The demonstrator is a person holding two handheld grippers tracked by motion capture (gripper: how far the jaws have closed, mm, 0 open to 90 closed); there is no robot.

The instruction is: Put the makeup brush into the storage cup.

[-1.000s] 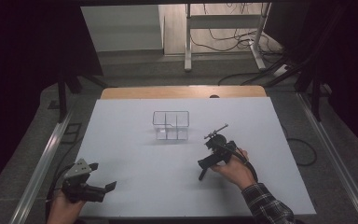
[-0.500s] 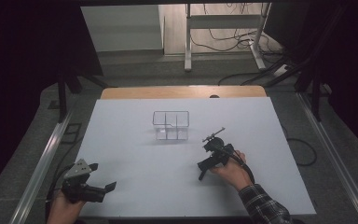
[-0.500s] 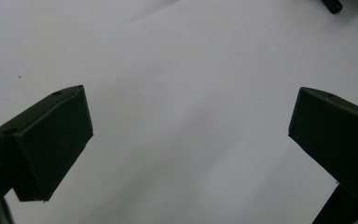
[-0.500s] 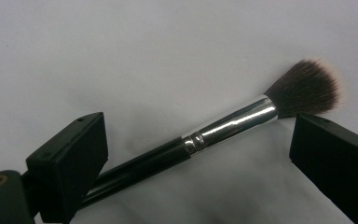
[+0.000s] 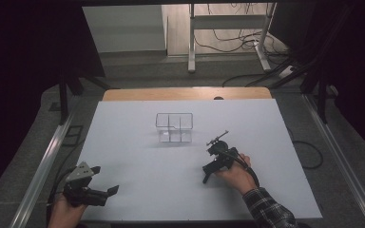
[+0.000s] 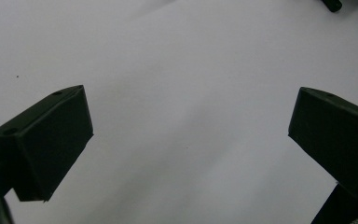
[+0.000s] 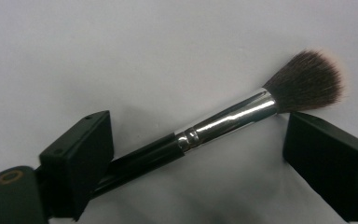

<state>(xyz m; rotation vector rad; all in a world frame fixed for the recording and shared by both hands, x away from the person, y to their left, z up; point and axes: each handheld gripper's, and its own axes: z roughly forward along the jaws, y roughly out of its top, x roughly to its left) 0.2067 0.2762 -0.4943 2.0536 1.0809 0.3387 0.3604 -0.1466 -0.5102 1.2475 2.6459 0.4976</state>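
Note:
A makeup brush with a black handle, silver ferrule and dark bristles lies flat on the white table. My right gripper straddles it: the jaws have just been closing, and the brush lies between them with the pads apart from it. The handle end runs in front of the left finger. In the high view the right gripper points down and to the left at the table's centre right. My left gripper hovers open near the front left corner, with bare table between its jaws.
A clear plastic organiser with several compartments stands at the table's middle, beyond the right gripper. A wooden strip edges the far side. Metal rails run along both sides, with cables on the floor behind.

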